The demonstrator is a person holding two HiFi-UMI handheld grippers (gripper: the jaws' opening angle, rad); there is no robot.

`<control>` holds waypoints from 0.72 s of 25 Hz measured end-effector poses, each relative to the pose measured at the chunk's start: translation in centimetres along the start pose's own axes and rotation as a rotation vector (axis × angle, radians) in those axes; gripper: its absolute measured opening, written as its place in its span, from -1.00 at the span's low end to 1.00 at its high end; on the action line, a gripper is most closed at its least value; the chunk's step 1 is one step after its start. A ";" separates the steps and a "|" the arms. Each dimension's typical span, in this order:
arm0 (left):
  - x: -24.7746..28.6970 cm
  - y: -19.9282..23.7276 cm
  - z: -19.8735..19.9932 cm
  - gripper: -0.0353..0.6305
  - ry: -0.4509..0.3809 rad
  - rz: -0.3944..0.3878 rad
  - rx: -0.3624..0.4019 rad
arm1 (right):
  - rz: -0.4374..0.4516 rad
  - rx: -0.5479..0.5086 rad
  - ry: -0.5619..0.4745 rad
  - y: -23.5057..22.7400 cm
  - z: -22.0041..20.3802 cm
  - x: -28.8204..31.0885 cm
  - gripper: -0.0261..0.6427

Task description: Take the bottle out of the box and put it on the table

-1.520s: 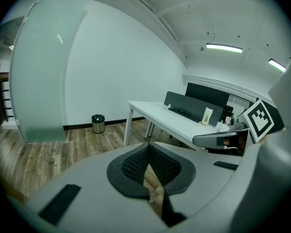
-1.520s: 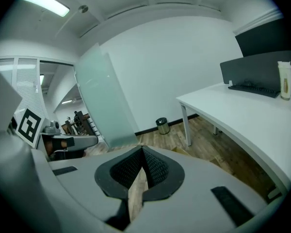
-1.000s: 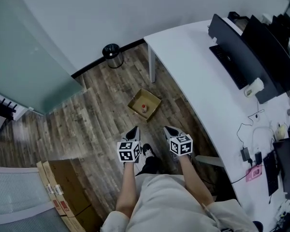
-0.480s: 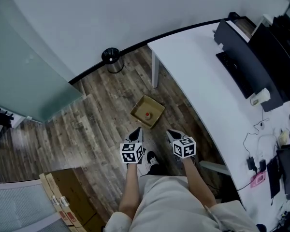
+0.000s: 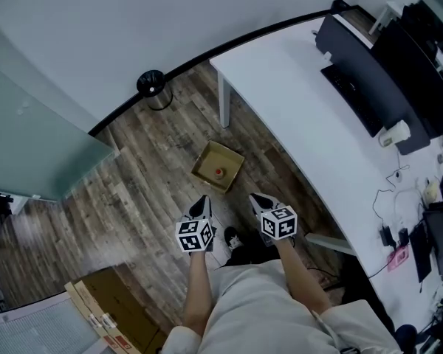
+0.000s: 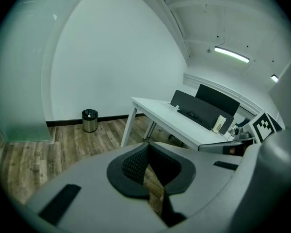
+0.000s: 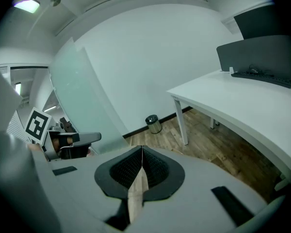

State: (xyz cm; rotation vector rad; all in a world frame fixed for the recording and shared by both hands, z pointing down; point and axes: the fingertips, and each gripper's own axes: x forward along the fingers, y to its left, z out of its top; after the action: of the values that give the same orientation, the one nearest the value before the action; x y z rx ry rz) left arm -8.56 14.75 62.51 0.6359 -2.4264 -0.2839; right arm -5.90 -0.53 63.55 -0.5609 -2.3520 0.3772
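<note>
An open cardboard box (image 5: 207, 158) lies on the wood floor near the white table (image 5: 295, 109). Inside it stands a small bottle (image 5: 219, 172) with a red cap. My left gripper (image 5: 203, 200) and right gripper (image 5: 255, 198) hover side by side just short of the box, pointing forward and down. In the left gripper view the left gripper (image 6: 148, 147) has its tips together and nothing between them. The right gripper (image 7: 142, 149) in its own view is likewise shut and empty. The box and bottle do not show in either gripper view.
A black waste bin (image 5: 150, 87) stands by the wall, and a table leg (image 5: 223, 102) rises just beyond the box. Dark monitors (image 5: 354, 50), a pale cup (image 5: 393, 133) and cables sit on the table. A frosted glass partition (image 5: 29, 146) is at left, stacked cardboard cartons (image 5: 103, 308) behind.
The head view has swung, and both grippers have moved a little closer to the box. Both stay shut and empty; box and bottle have not moved on the floor.
</note>
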 end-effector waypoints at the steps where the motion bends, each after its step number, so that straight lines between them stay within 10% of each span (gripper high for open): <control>1: 0.1 0.1 -0.1 -0.85 0.005 -0.003 -0.003 | -0.003 0.013 -0.007 -0.2 0.1 0.1 -0.80; 18: 9.3 4.5 3.2 -0.85 0.090 -0.012 -0.011 | -0.035 0.028 0.026 -5.1 4.7 9.6 -0.80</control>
State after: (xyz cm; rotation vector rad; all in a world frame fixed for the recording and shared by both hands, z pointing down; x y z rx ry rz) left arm -18.68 14.13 66.21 0.6454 -2.3342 -0.2673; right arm -17.05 -0.80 67.48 -0.5080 -2.3253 0.3846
